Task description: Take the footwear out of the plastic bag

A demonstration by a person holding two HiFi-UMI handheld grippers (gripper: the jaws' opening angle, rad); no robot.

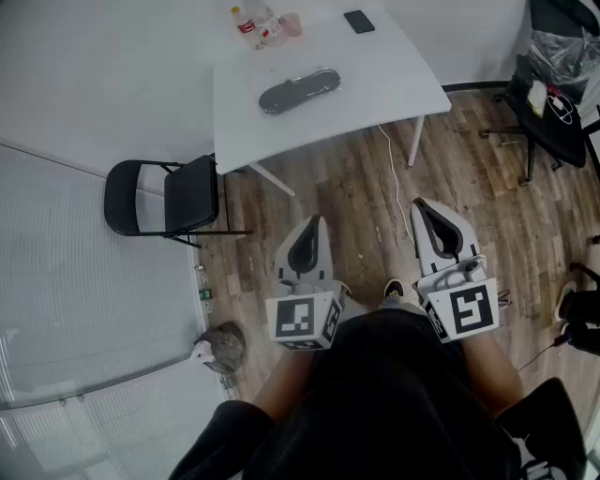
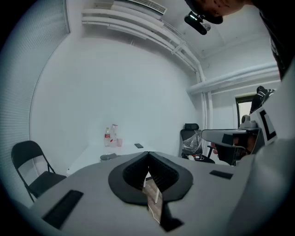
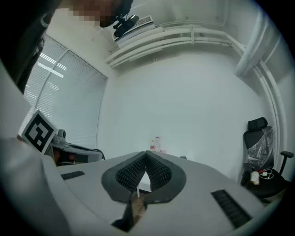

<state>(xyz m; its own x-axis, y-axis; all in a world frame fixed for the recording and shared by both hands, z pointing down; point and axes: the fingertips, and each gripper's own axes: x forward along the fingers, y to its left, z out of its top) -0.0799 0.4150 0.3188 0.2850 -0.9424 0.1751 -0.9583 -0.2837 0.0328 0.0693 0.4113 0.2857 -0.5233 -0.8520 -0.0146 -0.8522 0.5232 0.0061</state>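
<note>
A dark piece of footwear in a clear plastic bag (image 1: 298,91) lies on the white table (image 1: 375,84) well ahead of me; in the left gripper view the bagged footwear (image 2: 108,157) is a small grey shape on the table top. My left gripper (image 1: 316,222) and right gripper (image 1: 419,202) hang side by side close to my body over the wooden floor, far short of the table. Both are shut with nothing between the jaws. The left gripper (image 2: 148,155) and the right gripper (image 3: 146,155) show their pads meeting at the tips.
Bottles (image 1: 261,22) and a phone (image 1: 359,21) sit at the table's far side. A black folding chair (image 1: 169,197) stands left of the table. An office chair (image 1: 548,103) with a plastic bag stands at the right. A white cable (image 1: 394,178) runs across the floor.
</note>
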